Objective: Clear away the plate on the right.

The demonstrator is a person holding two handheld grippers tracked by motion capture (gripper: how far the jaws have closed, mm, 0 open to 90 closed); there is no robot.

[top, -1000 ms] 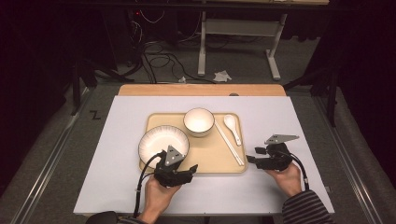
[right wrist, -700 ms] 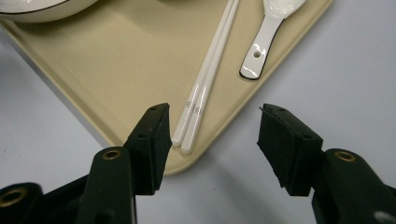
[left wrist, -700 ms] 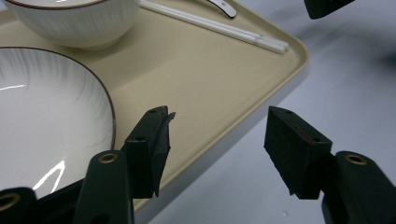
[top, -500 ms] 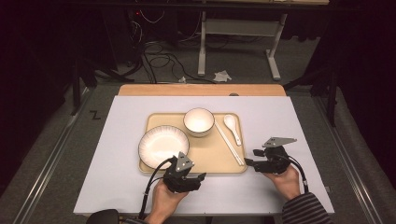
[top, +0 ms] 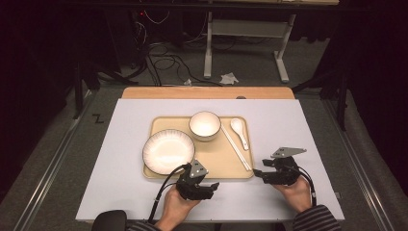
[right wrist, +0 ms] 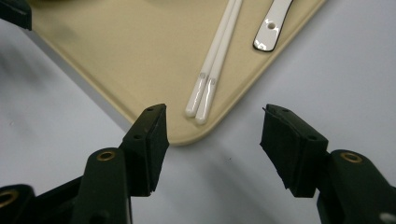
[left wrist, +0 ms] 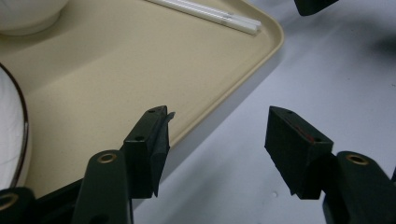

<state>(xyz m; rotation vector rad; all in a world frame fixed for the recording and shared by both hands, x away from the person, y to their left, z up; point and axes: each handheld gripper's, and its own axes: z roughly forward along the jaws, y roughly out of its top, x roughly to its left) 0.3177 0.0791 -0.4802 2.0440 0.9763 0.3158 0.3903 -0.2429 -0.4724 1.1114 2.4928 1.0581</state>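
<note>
Both claws gape wide, empty: left claw at the tray's near edge, right claw off its near right corner, likely staged to lift it from the bench.

A pale grey-white table top is lying under bright light, with a strip of bare wood showing along its far edge. Around it a dark grey carpeted floor is fading into near-black shadow at the sides and back. Beyond the table, a tangle of black cables is lying on the floor beside the pale metal legs of a desk, and a crumpled scrap of paper is sitting near them.
</note>
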